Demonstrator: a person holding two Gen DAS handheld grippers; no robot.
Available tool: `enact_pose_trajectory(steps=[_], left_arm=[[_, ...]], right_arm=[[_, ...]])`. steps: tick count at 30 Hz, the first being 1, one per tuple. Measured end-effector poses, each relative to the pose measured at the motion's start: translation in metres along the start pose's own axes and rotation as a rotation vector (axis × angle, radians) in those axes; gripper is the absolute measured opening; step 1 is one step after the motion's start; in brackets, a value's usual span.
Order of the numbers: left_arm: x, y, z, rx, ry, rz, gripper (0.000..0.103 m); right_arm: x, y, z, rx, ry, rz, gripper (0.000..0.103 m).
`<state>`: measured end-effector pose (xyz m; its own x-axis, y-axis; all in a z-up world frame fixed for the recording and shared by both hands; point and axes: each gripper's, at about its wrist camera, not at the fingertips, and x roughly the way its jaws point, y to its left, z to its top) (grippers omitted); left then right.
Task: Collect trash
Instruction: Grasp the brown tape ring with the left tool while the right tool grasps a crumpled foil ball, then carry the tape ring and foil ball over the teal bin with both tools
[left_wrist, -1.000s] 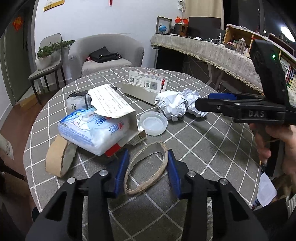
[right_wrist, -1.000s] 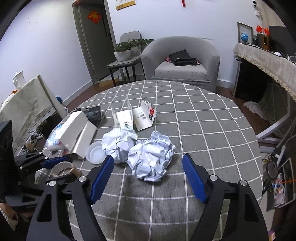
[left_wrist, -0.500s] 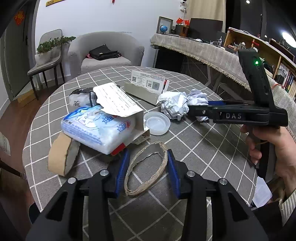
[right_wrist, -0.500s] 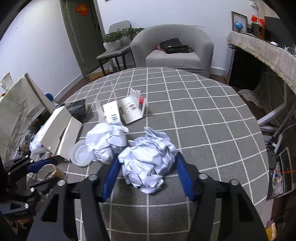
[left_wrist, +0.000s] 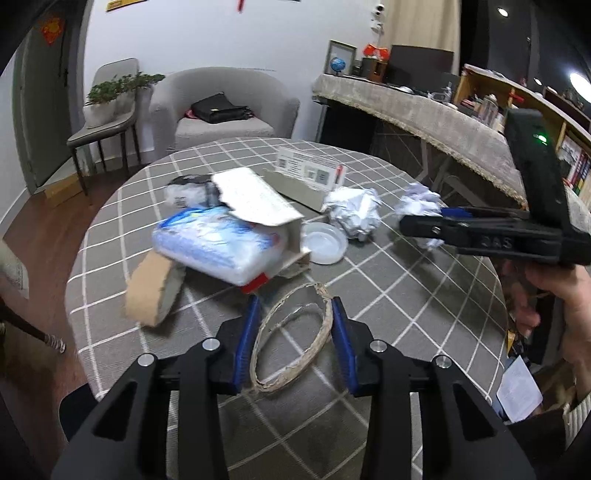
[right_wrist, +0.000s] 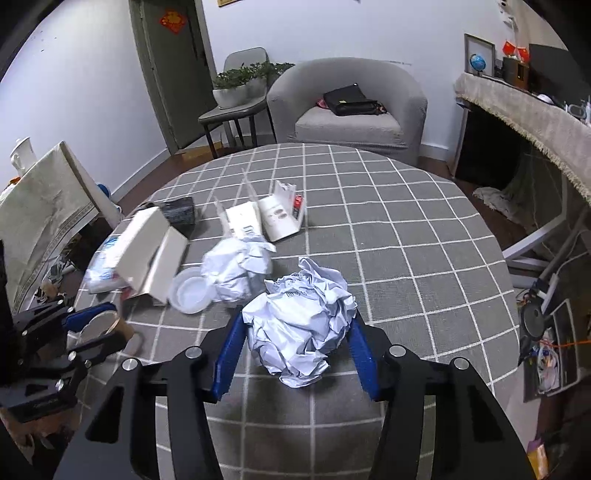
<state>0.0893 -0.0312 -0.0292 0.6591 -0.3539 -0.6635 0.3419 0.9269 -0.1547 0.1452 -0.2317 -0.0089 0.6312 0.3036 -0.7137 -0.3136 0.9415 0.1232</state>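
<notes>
A thin cardboard ring (left_wrist: 280, 384) is squeezed into an oval between the blue pads of my left gripper (left_wrist: 293, 332), which is shut on it, its far edge tilted up off the grey checked table (left_wrist: 406, 295). My right gripper (right_wrist: 295, 332) is shut on a crumpled white paper ball (right_wrist: 299, 321). The left wrist view shows that gripper (left_wrist: 421, 225) from the side with the ball (left_wrist: 419, 201) sticking out of it. A second crumpled paper ball (right_wrist: 236, 269) lies just beyond, to the left. My left gripper (right_wrist: 85, 321) shows at the left edge of the right wrist view.
A blue-and-white tissue pack in a torn white box (left_wrist: 218, 243), a brown tape roll (left_wrist: 151, 291), a clear plastic lid (left_wrist: 323, 243) and an opened carton (left_wrist: 306, 181) lie on the table. An armchair (right_wrist: 351, 110) and a cloth-covered counter (left_wrist: 424, 110) stand beyond.
My right gripper came forward and closed around the nearer paper ball, which now sits apart from the other ball. The left gripper kept its hold on the ring, which tipped up slightly.
</notes>
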Motion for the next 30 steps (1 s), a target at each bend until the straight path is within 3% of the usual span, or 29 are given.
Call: enact_pose_trajectory(steps=[17, 30], left_arm=[[-0.043, 0.036, -0.001, -0.068, -0.072, 0.082, 0.040], [-0.078, 0.105, -0.024, -0.155, -0.065, 0.203, 0.039]], right_arm=[[-0.009, 0.068, 0.009, -0.087, -0.054, 0.122, 0.054], [-0.003, 0.159, 0.025, -0.198, -0.095, 0.224, 0.054]])
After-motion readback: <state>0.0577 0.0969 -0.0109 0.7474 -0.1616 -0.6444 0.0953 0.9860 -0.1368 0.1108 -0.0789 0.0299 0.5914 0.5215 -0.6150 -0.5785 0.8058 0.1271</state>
